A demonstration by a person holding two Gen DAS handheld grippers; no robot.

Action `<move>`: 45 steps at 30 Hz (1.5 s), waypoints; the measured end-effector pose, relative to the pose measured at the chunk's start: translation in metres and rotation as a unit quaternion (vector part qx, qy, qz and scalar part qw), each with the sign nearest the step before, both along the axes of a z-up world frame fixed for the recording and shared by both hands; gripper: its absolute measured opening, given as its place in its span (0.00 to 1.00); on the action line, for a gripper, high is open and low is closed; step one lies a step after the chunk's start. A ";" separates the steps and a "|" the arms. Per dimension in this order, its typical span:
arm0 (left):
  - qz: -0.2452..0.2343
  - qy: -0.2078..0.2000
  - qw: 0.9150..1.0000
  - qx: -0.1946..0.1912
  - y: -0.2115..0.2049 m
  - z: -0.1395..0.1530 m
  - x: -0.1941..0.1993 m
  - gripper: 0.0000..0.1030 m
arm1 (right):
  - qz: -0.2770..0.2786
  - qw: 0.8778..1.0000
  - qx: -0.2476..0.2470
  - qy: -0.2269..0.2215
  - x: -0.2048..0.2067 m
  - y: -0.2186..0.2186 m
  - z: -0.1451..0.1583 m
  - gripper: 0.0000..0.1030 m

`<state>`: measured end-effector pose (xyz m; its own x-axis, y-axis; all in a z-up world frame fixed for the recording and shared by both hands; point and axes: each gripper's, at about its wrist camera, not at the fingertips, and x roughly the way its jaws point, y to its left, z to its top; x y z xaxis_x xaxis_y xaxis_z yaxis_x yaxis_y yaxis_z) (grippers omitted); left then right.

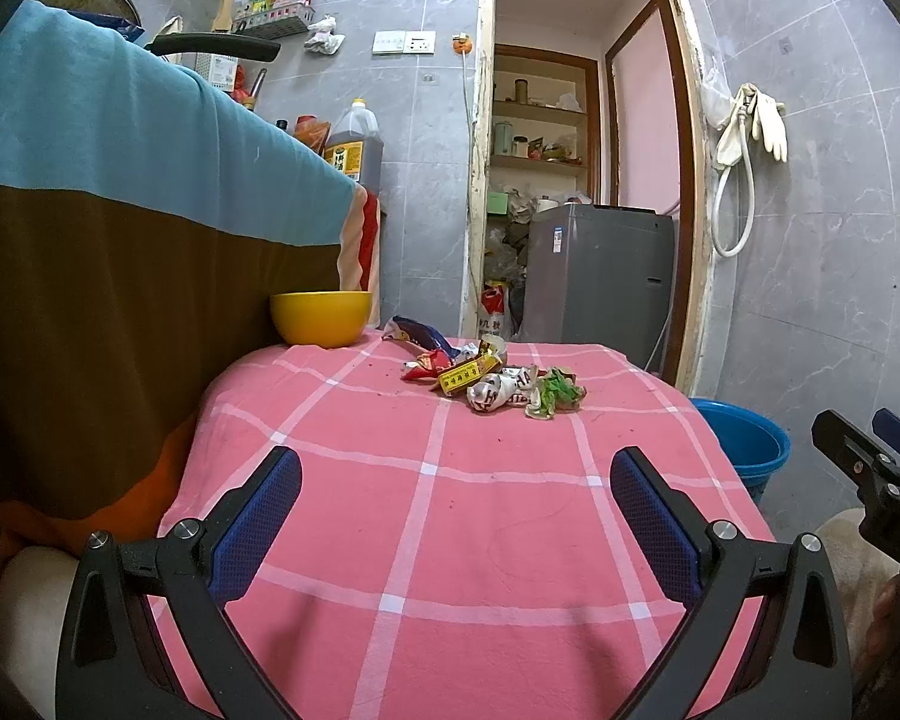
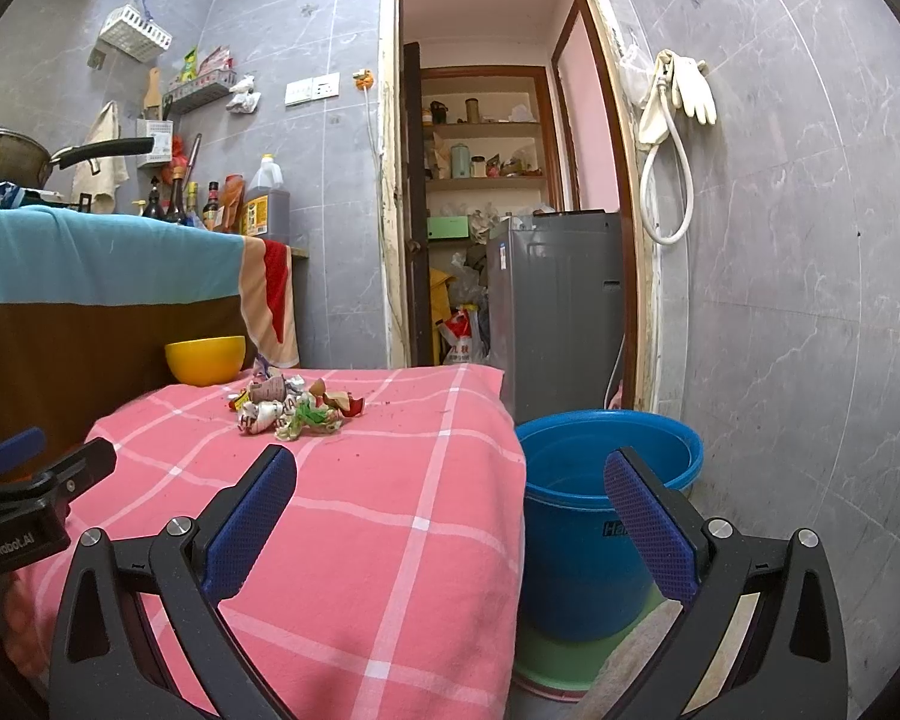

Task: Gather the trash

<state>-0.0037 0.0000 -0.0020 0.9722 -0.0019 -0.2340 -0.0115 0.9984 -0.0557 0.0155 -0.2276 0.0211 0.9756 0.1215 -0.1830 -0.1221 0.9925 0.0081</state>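
A heap of crumpled wrappers [image 1: 492, 381] lies on the far part of the pink checked tablecloth [image 1: 426, 516], with a blue snack bag [image 1: 417, 333] at its left end. The same wrappers [image 2: 297, 405] show in the right wrist view. My left gripper [image 1: 456, 474] is open over the near half of the table, well short of the heap, with nothing between its blue pads. My right gripper [image 2: 450, 480] is also open and empty, over the table's right edge, beside a blue bucket [image 2: 606, 516] on the floor.
A yellow bowl [image 1: 321, 318] stands at the table's far left corner, against a counter draped with a striped towel [image 1: 120, 210]. The blue bucket [image 1: 750, 441] sits right of the table. A grey appliance [image 2: 558, 306] fills the doorway behind.
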 end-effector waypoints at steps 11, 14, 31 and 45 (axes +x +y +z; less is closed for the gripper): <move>-0.001 0.001 1.000 -0.001 -0.002 -0.001 0.001 0.98 | 0.000 1.000 0.001 0.001 -0.001 -0.001 0.000 1.00; -0.001 0.001 1.000 -0.001 -0.003 -0.002 0.001 0.98 | 0.000 1.000 0.002 0.001 0.000 -0.001 0.000 1.00; 0.000 0.004 1.000 -0.002 -0.005 -0.003 0.002 0.98 | 0.000 1.000 0.004 0.002 0.000 -0.002 0.000 1.00; 0.000 0.005 1.000 -0.003 -0.003 -0.003 0.002 0.98 | 0.000 1.000 0.005 0.003 0.000 -0.002 0.000 1.00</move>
